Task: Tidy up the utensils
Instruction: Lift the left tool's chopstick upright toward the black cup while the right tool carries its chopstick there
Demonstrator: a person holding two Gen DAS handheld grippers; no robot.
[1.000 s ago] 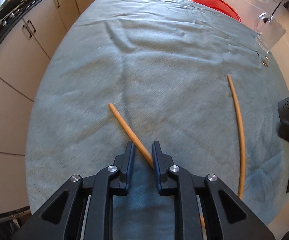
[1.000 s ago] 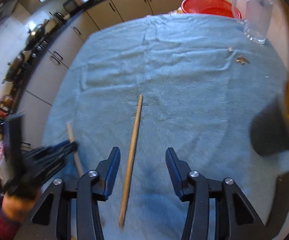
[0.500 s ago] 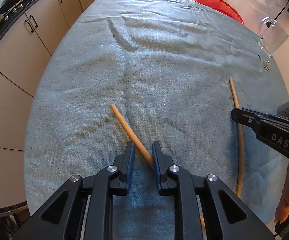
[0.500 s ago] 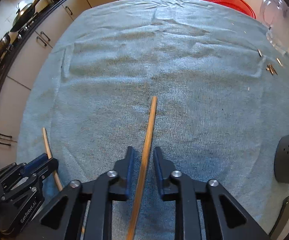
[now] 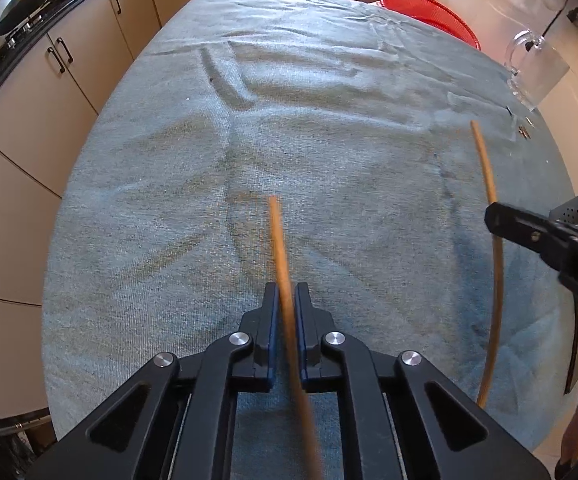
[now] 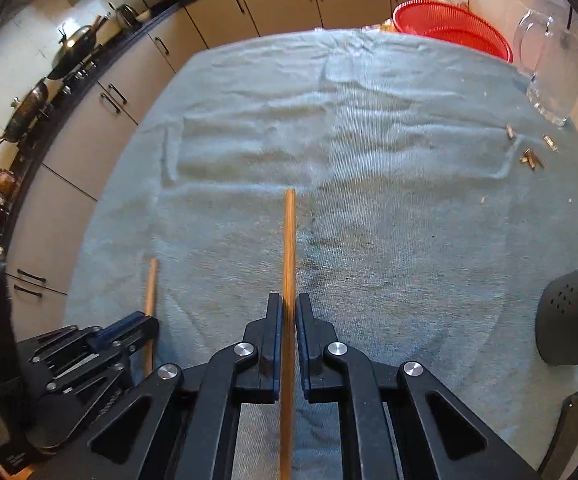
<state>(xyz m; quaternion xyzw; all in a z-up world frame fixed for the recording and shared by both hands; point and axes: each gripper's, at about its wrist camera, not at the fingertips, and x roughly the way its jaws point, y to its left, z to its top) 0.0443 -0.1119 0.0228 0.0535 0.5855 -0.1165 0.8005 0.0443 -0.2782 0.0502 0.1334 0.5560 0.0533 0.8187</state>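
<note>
Left wrist view: left gripper (image 5: pixel 286 300) is clamped on a wooden chopstick (image 5: pixel 279 248); the jaws have just closed the last bit, and the stick runs between the pads, tip toward frame centre, tail blurring out at the bottom edge. Whether it is lifted off the blue towel (image 5: pixel 309 128) or resting on it, I cannot tell.

At the right of this frame the second chopstick (image 5: pixel 489 184) shows as a curved line, pinched by the right gripper (image 5: pixel 493 220) entering from the right edge.

Right wrist view: right gripper (image 6: pixel 288 312) has just drawn its jaws in and is now tight on the second chopstick (image 6: pixel 289 240), which stands straight up the frame's midline. Left gripper (image 6: pixel 145 326) sits at lower left, the first chopstick (image 6: pixel 151 284) poking up above it.

Step in hand (judgement): both sticks grasped; pick-up stage. A dark perforated holder (image 6: pixel 573 320) at the right edge looks the likely destination. Next move would call for lifting each stick clear of the towel, tipping it upright, and lowering it in one at a time so the grippers do not collide.

Hard to make out:
- Holder cut by the frame edge; its mouth is not visible.
- Dark flat object (image 6: pixel 569 424) at lower right is unidentified, cut off.
- Small brownish bits (image 6: pixel 531 158) at upper right are too small to name.
- Lower ends of both chopsticks are hidden behind the gripper bodies.
</note>
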